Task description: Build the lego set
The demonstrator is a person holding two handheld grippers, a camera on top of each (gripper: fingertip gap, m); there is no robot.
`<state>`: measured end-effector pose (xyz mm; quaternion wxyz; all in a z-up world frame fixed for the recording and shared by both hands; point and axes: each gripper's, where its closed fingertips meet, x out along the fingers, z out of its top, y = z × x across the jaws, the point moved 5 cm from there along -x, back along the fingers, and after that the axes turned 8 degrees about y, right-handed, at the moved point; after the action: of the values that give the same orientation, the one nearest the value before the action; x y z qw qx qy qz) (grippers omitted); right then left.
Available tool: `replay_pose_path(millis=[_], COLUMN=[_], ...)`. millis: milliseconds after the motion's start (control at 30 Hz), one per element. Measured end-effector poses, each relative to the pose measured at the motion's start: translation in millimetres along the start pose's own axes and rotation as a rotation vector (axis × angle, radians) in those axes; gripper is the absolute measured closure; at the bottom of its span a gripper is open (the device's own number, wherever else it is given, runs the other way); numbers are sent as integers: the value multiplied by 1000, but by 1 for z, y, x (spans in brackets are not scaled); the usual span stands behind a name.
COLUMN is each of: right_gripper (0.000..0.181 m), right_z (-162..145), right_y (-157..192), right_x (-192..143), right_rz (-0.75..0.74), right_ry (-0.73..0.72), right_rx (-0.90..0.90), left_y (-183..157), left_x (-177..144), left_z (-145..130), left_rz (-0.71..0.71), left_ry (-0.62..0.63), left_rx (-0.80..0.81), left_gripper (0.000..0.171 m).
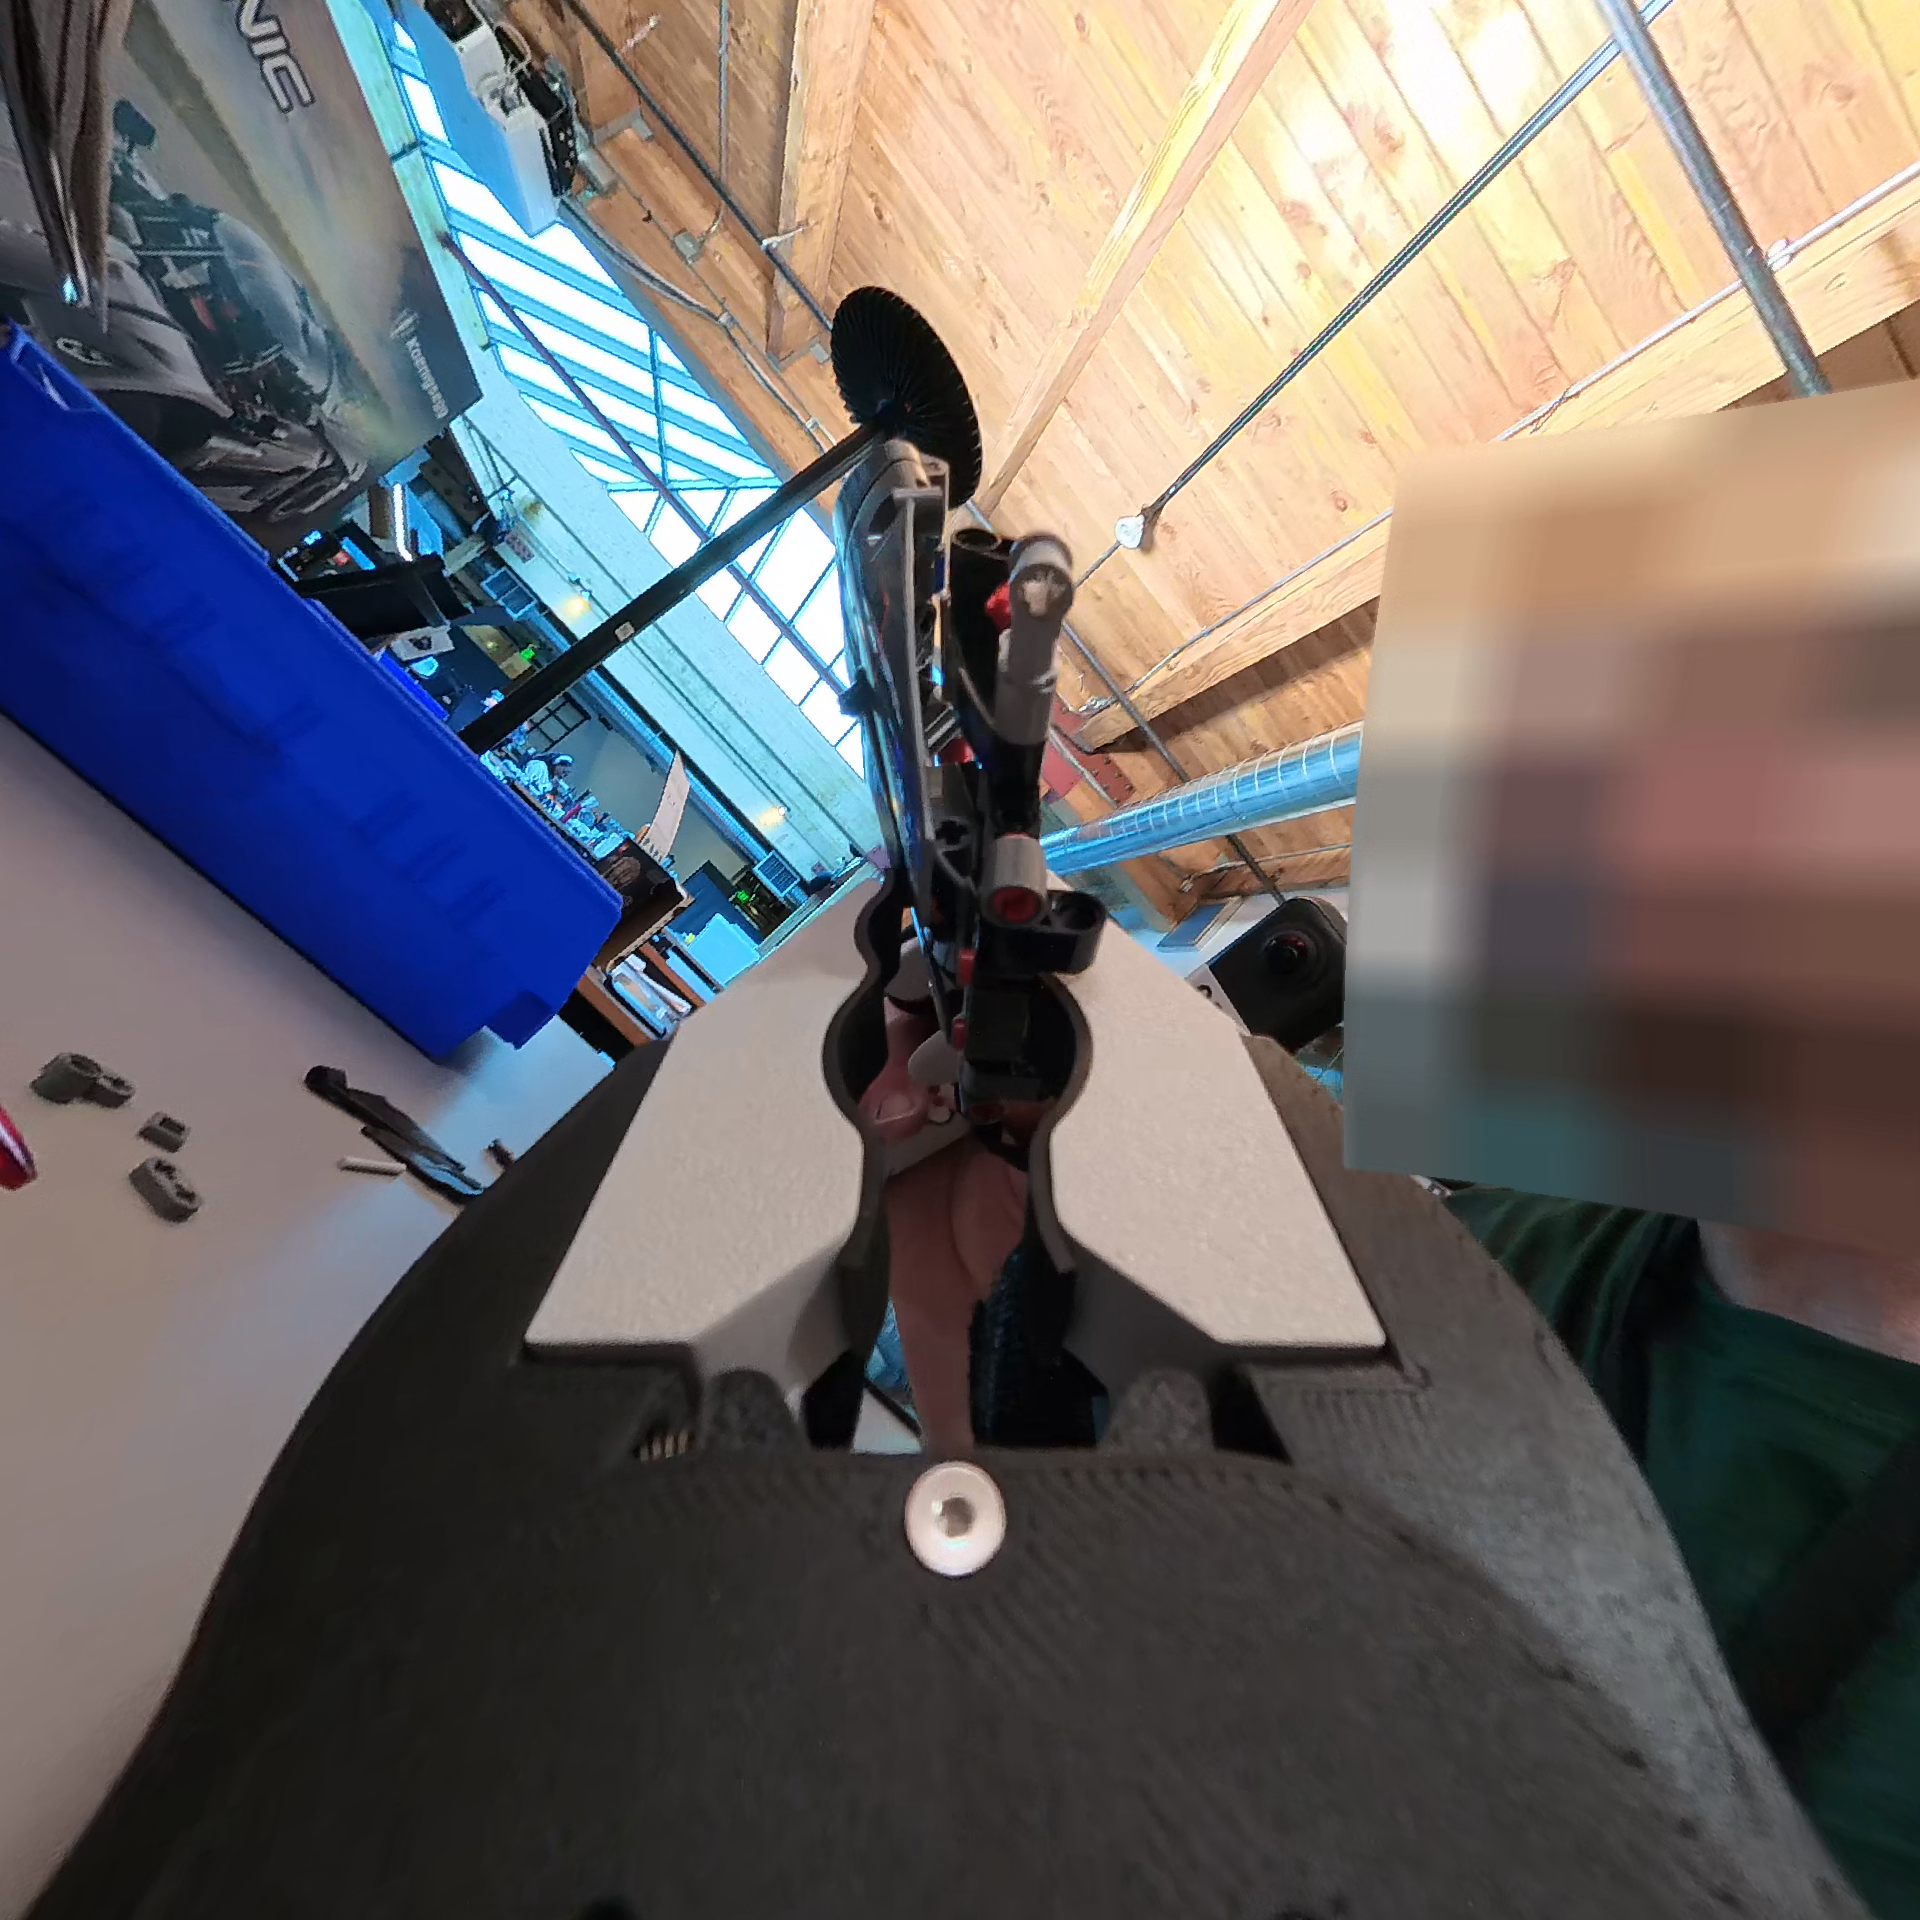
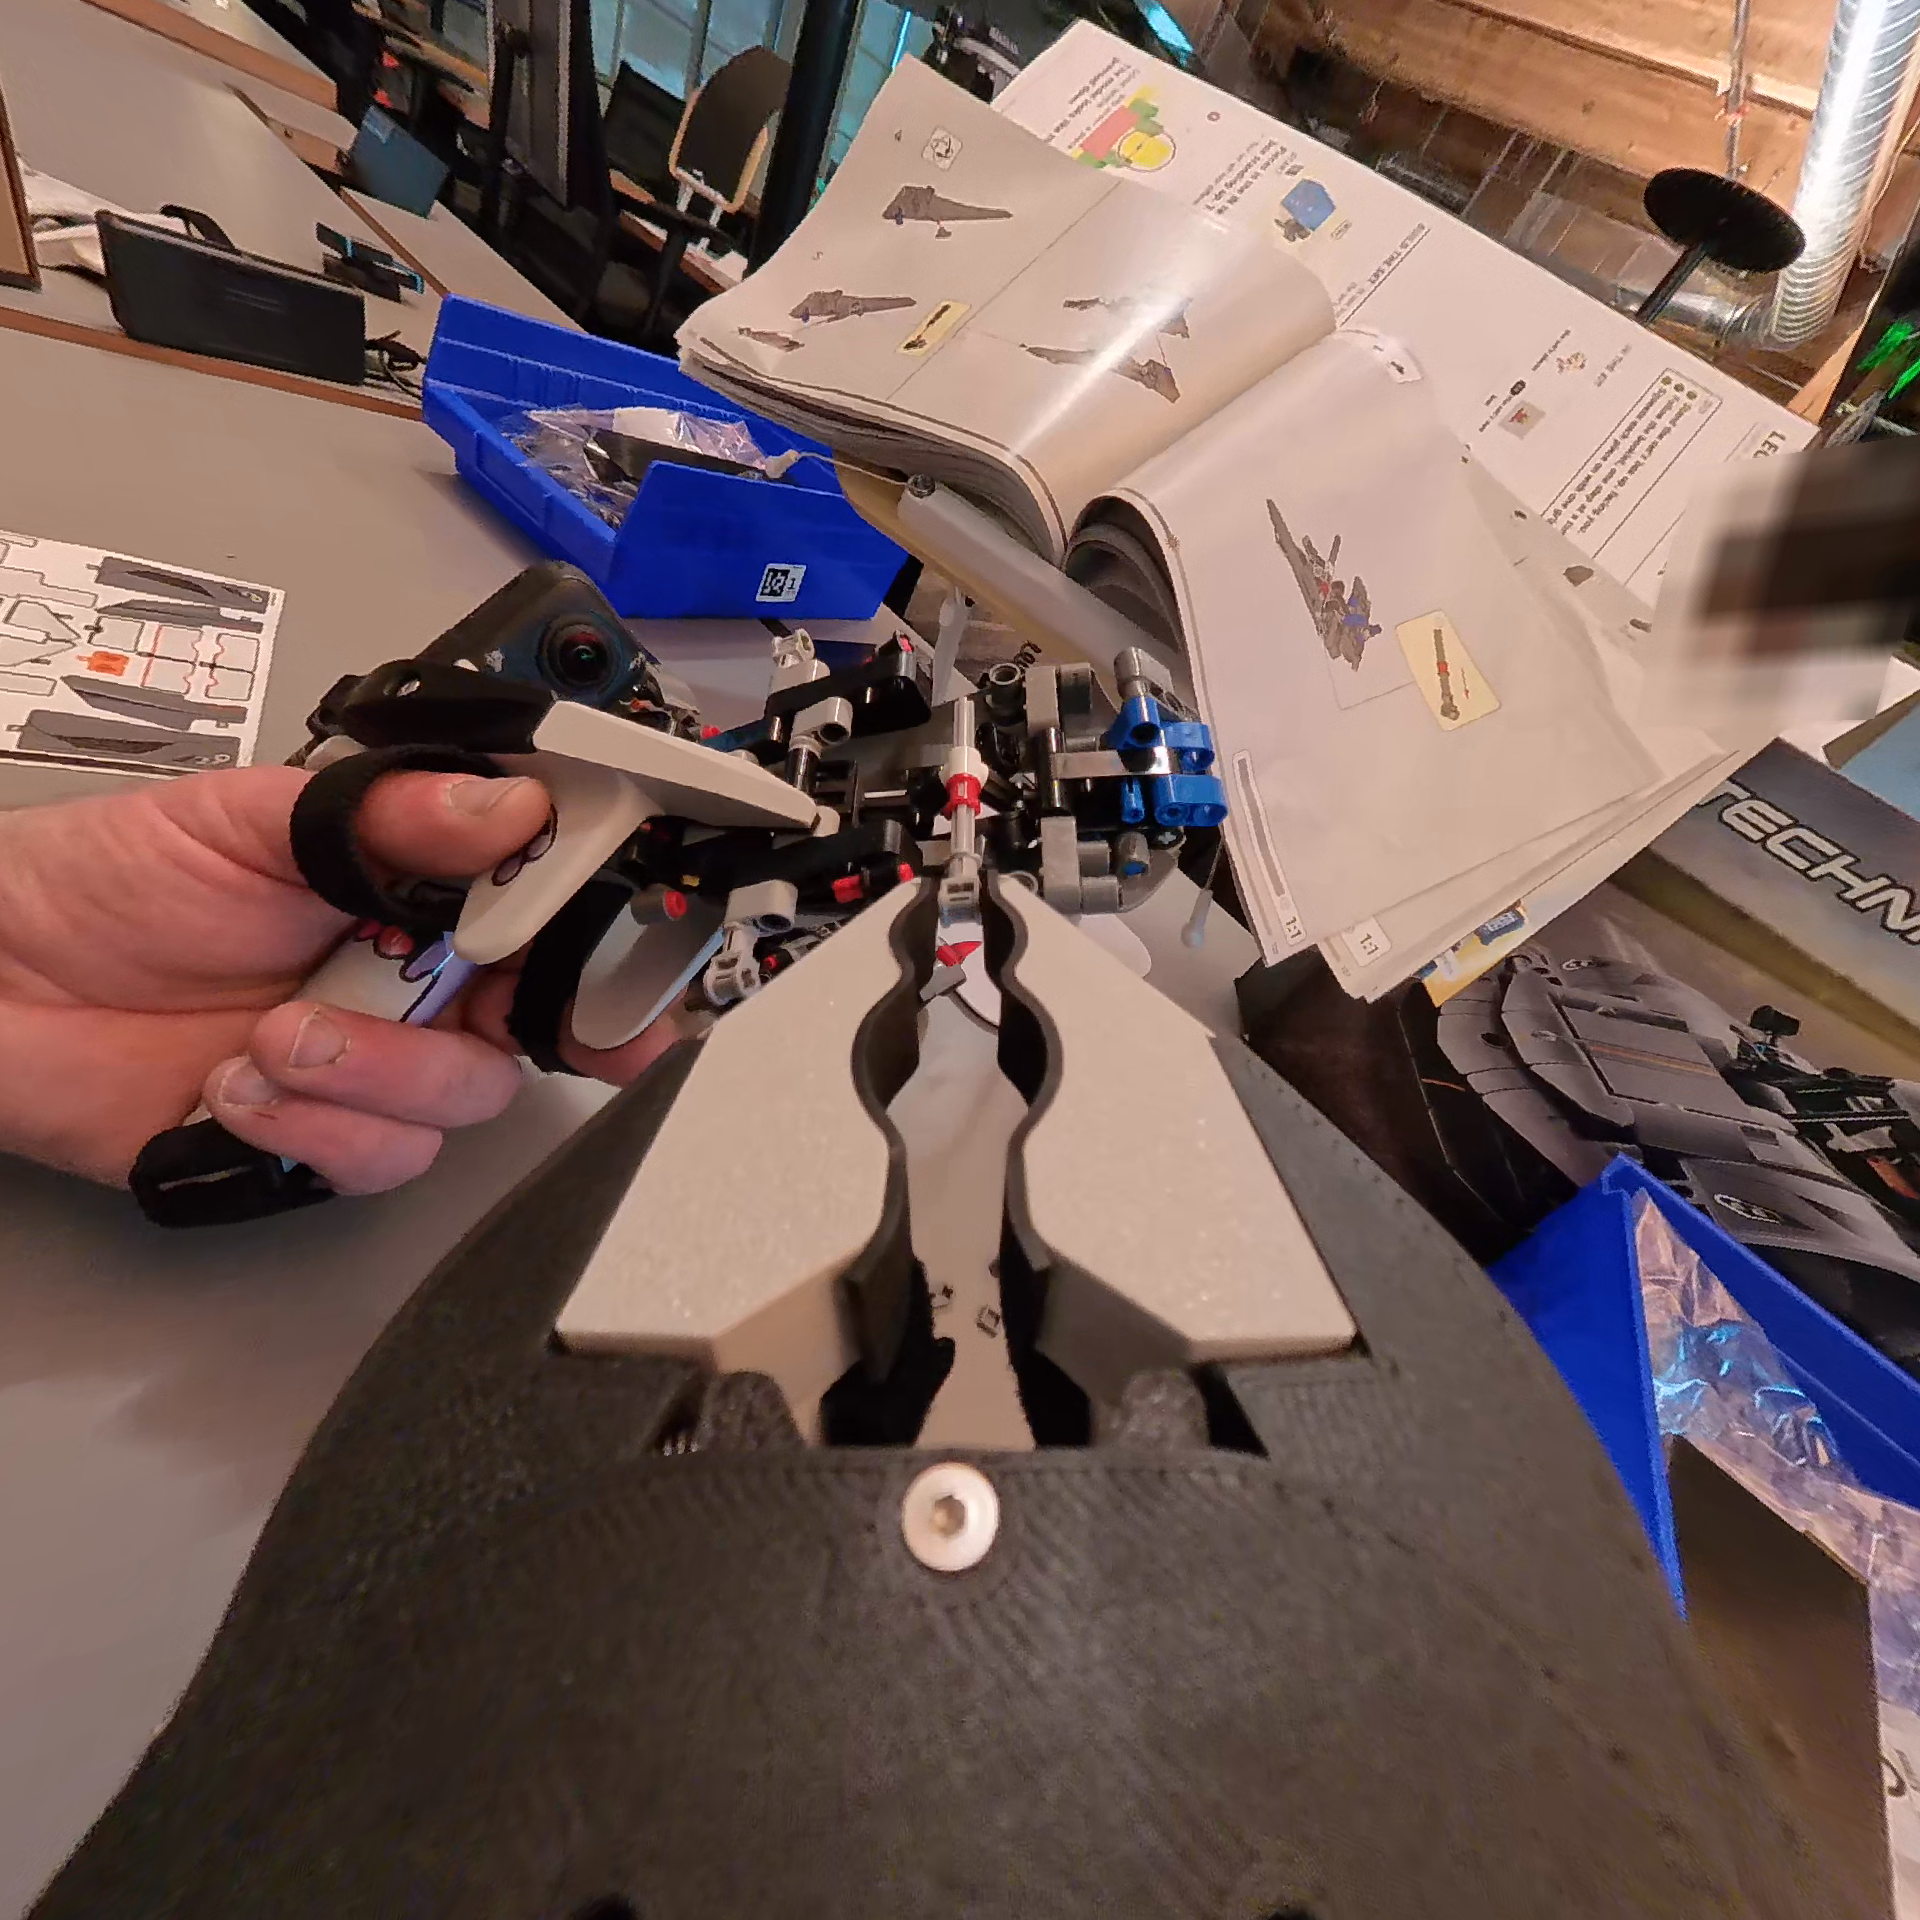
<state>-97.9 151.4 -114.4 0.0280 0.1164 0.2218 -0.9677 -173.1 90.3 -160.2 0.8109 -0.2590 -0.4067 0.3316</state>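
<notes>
Grey desk (image 2: 156,1351) nearest the right wrist camera, bearing a sticker sheet (image 2: 125,655) at left, a blue parts bin (image 2: 665,488) with clear bags farther back, and an open instruction booklet (image 2: 1195,416) propped on a stand; the set's box (image 2: 1662,1039) and a second blue bin (image 2: 1621,1351) lie at right, cut off by the frame edge. Beyond are other desks and chairs, with a timber ceiling (image 1: 1351,208), a metal duct and skylights overhead. A person's hand (image 2: 208,935) holds the left gripper (image 2: 790,831), whose jaws are closed on the partly built lego model (image 2: 987,779), held above the desk; in the left wrist view the model (image 1: 956,727) rises edge-on from between the jaws, so its layout is hard to make out. The right gripper (image 2: 956,894) has its jaws nearly together, pinching a light grey axle connector (image 2: 958,891) at the near edge of the model. Small loose dark pieces (image 1: 125,1122) lie on the desk, too blurred to identify.
</notes>
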Motion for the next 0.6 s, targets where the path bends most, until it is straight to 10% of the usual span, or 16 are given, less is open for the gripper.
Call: replay_pose_path(millis=[600], right_gripper=[173], right_z=[-11], right_y=[-4], right_x=[-1], right_rz=[11], right_ry=[-28], right_rx=[51], left_y=[10], left_x=[3], left_z=[-6], left_rz=[16], left_ry=[27], left_rx=[-16], left_gripper=[153])
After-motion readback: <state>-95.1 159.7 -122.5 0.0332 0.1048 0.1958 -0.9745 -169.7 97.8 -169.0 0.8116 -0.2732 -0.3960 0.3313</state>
